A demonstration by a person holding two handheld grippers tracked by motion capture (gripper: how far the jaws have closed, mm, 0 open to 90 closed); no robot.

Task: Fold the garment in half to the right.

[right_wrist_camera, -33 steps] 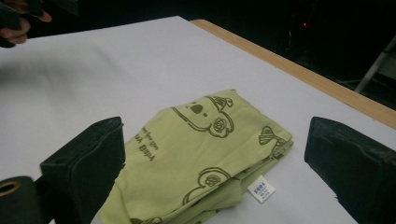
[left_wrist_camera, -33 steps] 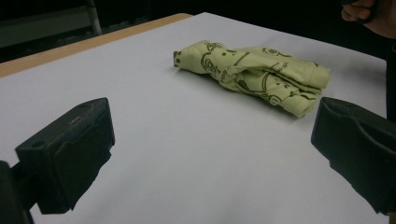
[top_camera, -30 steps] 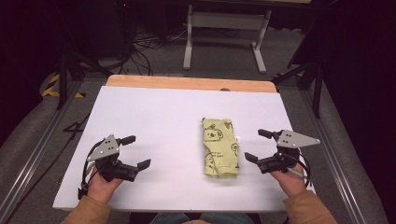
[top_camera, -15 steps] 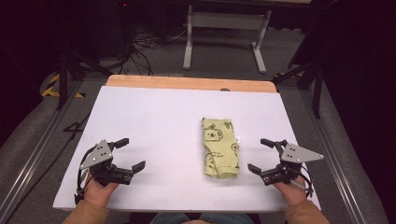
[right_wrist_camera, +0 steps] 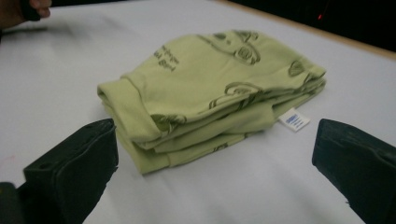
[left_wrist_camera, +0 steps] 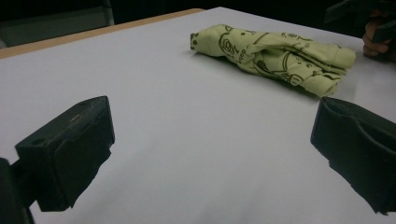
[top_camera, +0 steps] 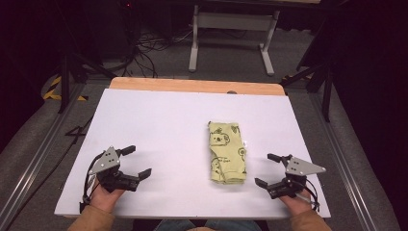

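Over on my left, my left hand-held gripper (top_camera: 136, 161) hovers low over the near left part of the white rectangular counter (top_camera: 159, 125), jaws spread wide with nothing between them. Left of the counter runs grey carpeted floor (top_camera: 33, 139) with a metal rail (top_camera: 36, 159) along it and a strip of yellow-and-black hazard tape (top_camera: 55, 91) further back. There is plenty of bare white surface between this gripper and the cloth.

Moving to the middle: a light wooden strip (top_camera: 192, 85) borders the far edge of the counter, and beyond it, in a dark room, stand the legs of a grey metal frame (top_camera: 231, 29) and a tangle of black cables (top_camera: 149, 43) on the floor.

Right of centre lies the folded pale green cloth with dark koala prints (top_camera: 226, 151), flat on the counter, its long side running away from me. From my right gripper view its layered folded edge faces me, and a small white sewn-in label with blue print (right_wrist_camera: 294, 120), too small to read, sticks out on the counter. There is dark lettering on the top layer, but I cannot make it out.

On the right, my right hand-held gripper (top_camera: 265, 170) sits just beside the cloth's near right corner, jaws wide apart and empty, not touching it. A narrow band of counter remains to the right edge.
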